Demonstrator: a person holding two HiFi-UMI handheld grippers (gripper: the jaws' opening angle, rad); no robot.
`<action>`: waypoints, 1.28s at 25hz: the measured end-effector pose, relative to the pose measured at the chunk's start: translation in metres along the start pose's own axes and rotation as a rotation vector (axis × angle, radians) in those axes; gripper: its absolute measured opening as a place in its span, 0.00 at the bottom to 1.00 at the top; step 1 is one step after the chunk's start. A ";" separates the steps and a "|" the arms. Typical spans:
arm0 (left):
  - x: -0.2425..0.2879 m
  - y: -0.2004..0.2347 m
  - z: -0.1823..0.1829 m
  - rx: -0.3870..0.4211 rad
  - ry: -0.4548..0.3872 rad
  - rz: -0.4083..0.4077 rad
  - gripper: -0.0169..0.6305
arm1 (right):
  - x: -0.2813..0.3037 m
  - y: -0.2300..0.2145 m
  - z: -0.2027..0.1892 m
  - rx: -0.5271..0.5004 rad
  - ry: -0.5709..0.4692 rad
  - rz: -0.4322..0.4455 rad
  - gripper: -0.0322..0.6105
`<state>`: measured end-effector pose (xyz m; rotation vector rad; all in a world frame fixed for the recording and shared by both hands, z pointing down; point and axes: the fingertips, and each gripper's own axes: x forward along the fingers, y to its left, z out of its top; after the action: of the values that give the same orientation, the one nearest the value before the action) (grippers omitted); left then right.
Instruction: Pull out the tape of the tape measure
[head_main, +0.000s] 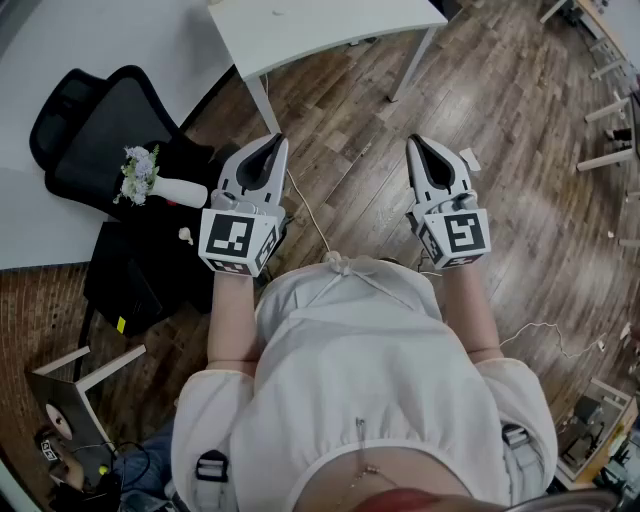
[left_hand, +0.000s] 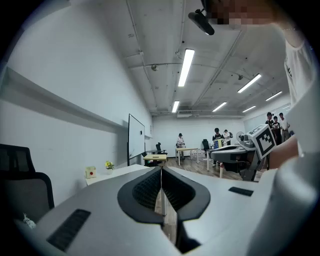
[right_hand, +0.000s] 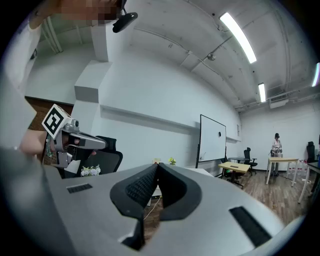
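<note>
Plainly, the left gripper (head_main: 276, 142) and the right gripper (head_main: 414, 143) hover side by side just short of the white counter (head_main: 330, 30). Both have their jaws pressed together on nothing. Where the tape measure lies cannot be told.

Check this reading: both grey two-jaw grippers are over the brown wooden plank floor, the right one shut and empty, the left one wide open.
Wrong about the left gripper: its jaws are together with nothing between them, not wide open, as the left gripper view shows. The right gripper is shut and empty, and both are over the brown wooden plank floor.
</note>
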<state>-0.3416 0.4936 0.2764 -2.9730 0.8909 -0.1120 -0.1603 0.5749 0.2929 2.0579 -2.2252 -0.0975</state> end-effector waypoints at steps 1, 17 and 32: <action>0.000 0.002 0.000 -0.001 0.000 0.000 0.06 | 0.001 0.001 0.000 0.002 -0.001 -0.001 0.05; 0.015 0.021 -0.004 -0.081 -0.047 0.015 0.55 | 0.026 -0.019 -0.001 0.080 -0.038 -0.097 0.49; 0.108 0.065 -0.020 -0.051 0.023 0.224 0.57 | 0.121 -0.114 -0.047 0.141 0.017 0.018 0.63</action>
<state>-0.2886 0.3796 0.2991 -2.8968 1.2390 -0.1183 -0.0512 0.4465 0.3306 2.0984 -2.3009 0.0797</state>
